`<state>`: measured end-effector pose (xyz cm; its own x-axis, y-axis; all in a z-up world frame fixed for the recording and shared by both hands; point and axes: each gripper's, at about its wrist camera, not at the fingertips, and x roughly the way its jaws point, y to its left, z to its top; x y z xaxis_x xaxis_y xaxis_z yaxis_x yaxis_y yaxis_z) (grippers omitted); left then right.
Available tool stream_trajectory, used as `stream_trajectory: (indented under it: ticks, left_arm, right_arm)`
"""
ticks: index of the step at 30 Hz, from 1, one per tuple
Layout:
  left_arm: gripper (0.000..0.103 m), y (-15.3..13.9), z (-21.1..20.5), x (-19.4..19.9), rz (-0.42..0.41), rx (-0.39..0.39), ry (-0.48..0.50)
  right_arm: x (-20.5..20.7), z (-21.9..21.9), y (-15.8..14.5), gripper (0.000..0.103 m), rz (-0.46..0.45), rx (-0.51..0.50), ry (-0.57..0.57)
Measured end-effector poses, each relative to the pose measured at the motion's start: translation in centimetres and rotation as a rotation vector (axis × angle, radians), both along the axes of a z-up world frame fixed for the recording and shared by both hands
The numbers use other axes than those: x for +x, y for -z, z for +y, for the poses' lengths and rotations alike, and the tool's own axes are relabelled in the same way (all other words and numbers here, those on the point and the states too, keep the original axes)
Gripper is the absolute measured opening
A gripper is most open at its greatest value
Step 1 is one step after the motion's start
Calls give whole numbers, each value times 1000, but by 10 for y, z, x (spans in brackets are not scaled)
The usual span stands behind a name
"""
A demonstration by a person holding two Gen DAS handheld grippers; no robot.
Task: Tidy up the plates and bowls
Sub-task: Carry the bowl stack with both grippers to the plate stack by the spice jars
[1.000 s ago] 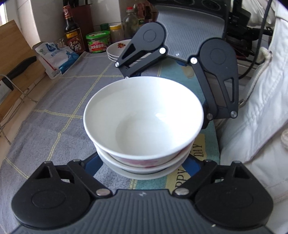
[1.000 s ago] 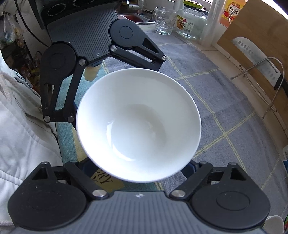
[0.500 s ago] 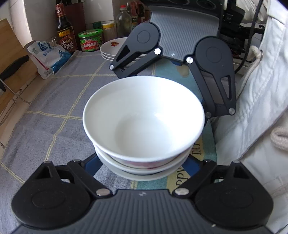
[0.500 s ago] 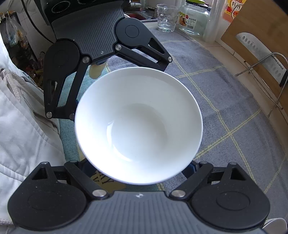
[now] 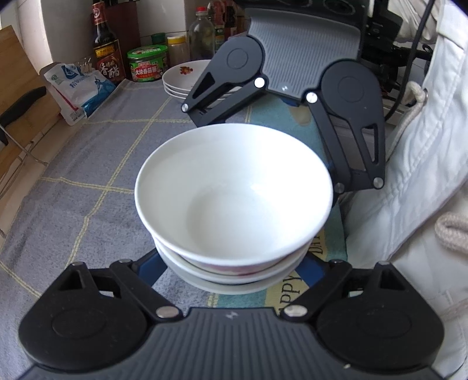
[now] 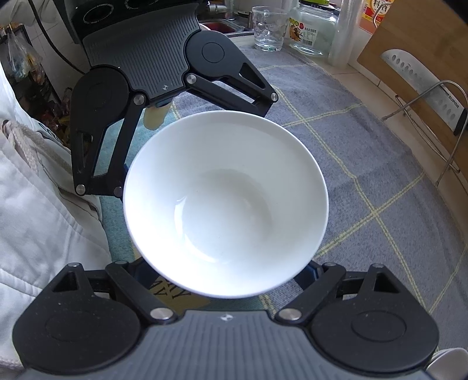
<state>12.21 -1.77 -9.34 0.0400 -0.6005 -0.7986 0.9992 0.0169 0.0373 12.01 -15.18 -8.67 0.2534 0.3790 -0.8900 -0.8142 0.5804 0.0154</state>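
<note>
Hiding left gripper [image 5: 234, 271] and right gripper [image 6: 225, 280] fingers [image 5: 147, 267], stacked bowls [image 5: 234, 204]; grip unclear; plates [image 5: 181, 79] beyond.

Plate stack [image 5: 187, 77] nearer in left view

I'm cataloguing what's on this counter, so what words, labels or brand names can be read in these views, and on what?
"SUPOR": on the cleaver blade in the wire rack.
"香醋": on the dark bottle's red label.
"HAPPY", then a partly hidden "DA": on the mat under the stack of bowls.
"料酒": on the yellow label, cut by the frame.
Green tub, blue-white pouch, glass jar's label: print too small to read.
</note>
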Motion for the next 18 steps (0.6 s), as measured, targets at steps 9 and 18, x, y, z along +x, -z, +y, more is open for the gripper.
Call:
stream_trajectory:
  ticks: [9, 18]
  left_arm:
    - [92, -12, -12, -5, -3, -6, -34]
    - [92, -33, -49, -15, -20, -11, -69]
  right_arm:
    - [-2, -12, -13, 94, -13, 7, -11]
    - [-6, -52, -34, 94, -28, 17, -36]
